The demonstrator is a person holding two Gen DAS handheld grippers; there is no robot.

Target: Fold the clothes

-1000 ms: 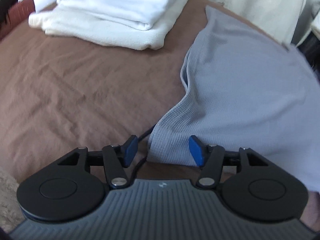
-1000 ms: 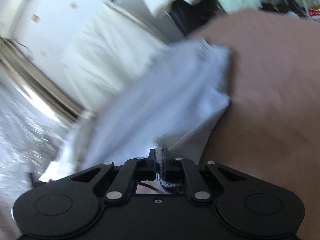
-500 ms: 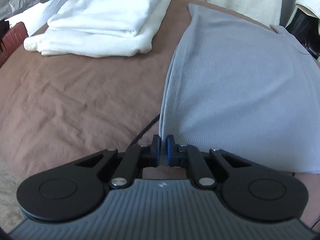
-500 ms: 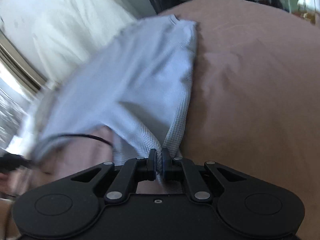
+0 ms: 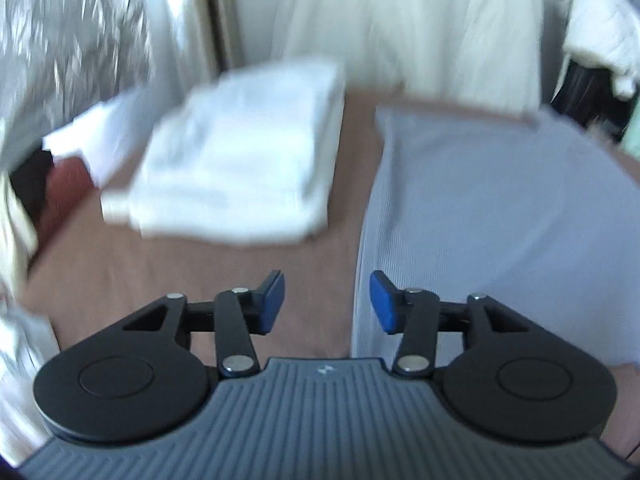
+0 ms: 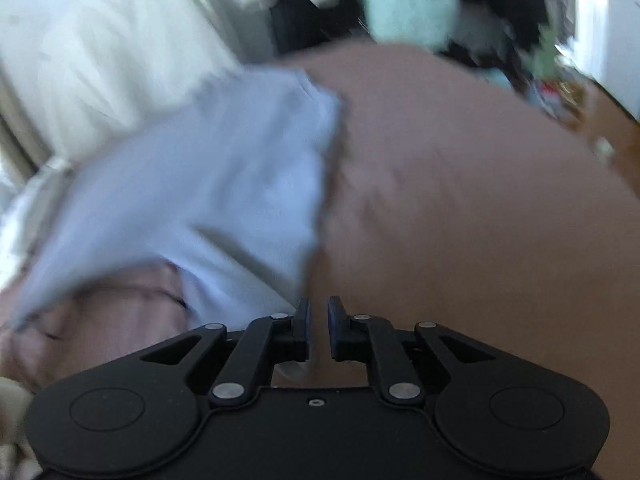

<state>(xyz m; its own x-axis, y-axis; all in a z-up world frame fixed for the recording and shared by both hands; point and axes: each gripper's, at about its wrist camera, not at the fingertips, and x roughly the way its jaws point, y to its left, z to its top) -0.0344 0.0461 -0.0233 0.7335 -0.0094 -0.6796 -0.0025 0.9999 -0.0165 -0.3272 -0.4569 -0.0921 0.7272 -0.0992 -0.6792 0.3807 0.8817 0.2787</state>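
- Presently, L gripper [image 5: 327,303]: jaws wide apart, nothing between the blue pads [image 5: 382,306]. It hangs just above the near left edge of the shirt [image 5: 500,216]; that edge runs up between the pads, closer to the right one. No contact visible.
- R gripper [image 6: 318,330]: jaws narrowly apart, a slim gap, no cloth seen in it. The shirt's near right corner [image 6: 276,280] lies just ahead and left of the tips.
- Shirt: pale blue knit, spread flat on the brown cover [image 5: 200,272], long edges fairly straight, far end near the cover's back edge. Judgement: laid out flat and square so a fold can start from clean edges; both grippers sit at the near corners, which suits a hem-to-collar fold, not yet begun.
- White stack [image 5: 240,172]: folded items piled left of the shirt, apart from it, a strip of cover between. Judgement: finished pieces parked aside to keep the work area free.
- Containers: none in either view. Stack and shirt rest directly on the cover.
- Both views motion-blurred; fine detail (collar, sleeves) can't be told.
- Bkgd: pale curtain [image 5: 400,28] behind, clutter [image 6: 520,60] at far right, too blurred to ID.
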